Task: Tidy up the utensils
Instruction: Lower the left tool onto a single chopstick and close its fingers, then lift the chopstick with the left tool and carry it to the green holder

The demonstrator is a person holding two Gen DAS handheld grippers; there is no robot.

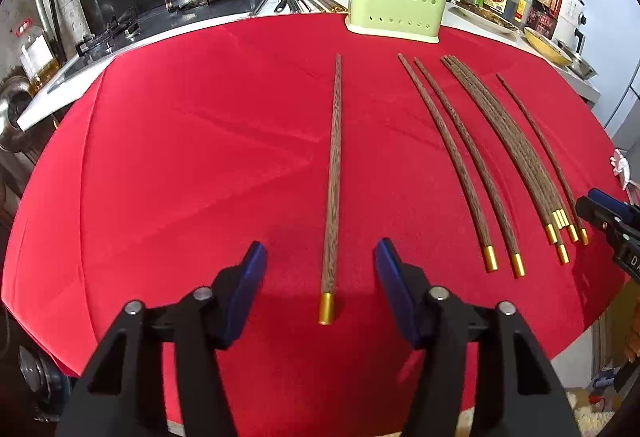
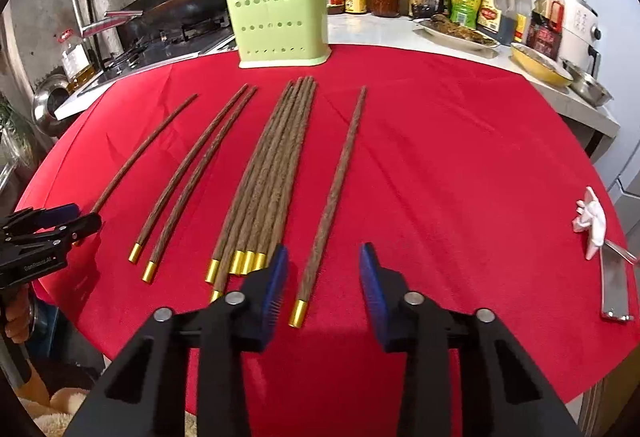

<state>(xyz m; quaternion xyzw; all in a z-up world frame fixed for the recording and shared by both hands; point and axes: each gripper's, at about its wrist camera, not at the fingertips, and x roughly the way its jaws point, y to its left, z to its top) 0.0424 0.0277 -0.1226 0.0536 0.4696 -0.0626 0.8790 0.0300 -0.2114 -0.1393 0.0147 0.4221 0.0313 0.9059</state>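
left gripper (image 1: 320,269) open astride chopstick (image 1: 334,177) | right gripper (image 2: 323,273) open — bundle's (image 2: 272,173) gold caps partly hidden

Beyond the left hand-held gripper (image 2: 86,223), that far-left chopstick's (image 2: 148,149) gold end is hidden; bottle labels (image 2: 490,15) are unreadable.

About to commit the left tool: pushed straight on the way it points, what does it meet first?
Most likely the lone chopstick lying between its open fingers, near its gold cap, then the red cloth beneath. Depth is hard to judge here.
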